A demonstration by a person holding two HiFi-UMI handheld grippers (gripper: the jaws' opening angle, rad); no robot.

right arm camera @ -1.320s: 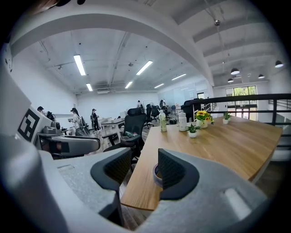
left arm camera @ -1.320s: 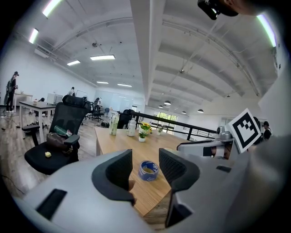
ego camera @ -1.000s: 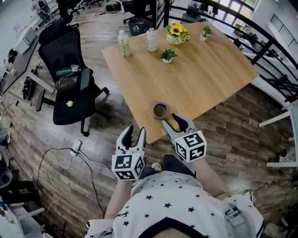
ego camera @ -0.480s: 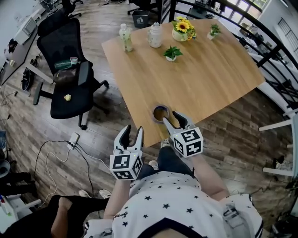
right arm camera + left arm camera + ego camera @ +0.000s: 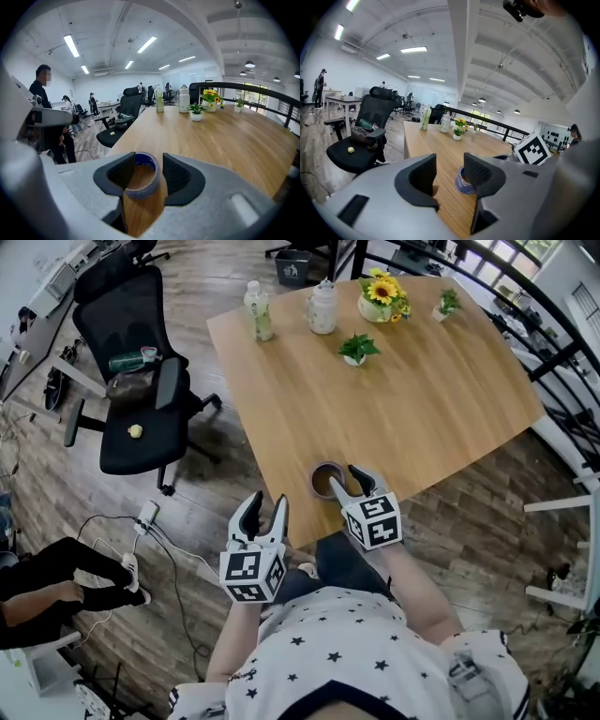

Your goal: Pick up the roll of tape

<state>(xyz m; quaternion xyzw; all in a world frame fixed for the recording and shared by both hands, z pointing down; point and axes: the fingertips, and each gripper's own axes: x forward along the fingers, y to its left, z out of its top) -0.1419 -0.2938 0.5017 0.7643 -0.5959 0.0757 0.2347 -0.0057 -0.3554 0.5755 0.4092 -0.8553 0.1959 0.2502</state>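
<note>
The roll of tape [image 5: 324,481], blue-rimmed with a brown core, lies flat on the wooden table [image 5: 422,399] close to its near edge. My right gripper [image 5: 348,483] is open, with its two fingers on either side of the roll; in the right gripper view the tape [image 5: 140,190] sits between the jaws of the right gripper [image 5: 148,176], with small gaps. My left gripper [image 5: 263,513] is open and empty, held off the table's near-left edge. From the left gripper [image 5: 450,174] the tape [image 5: 461,184] shows just past the right jaw.
At the table's far side stand a bottle [image 5: 255,310], a jar [image 5: 323,307], sunflowers [image 5: 380,296] and two small potted plants [image 5: 356,348]. A black office chair [image 5: 141,418] stands left of the table. A person's legs [image 5: 56,577] and a cable [image 5: 159,521] are on the floor at left.
My right gripper has moved forward, so its fingers now flank the tape. The left gripper has hardly moved. A person's legs have come into view at the lower left.
</note>
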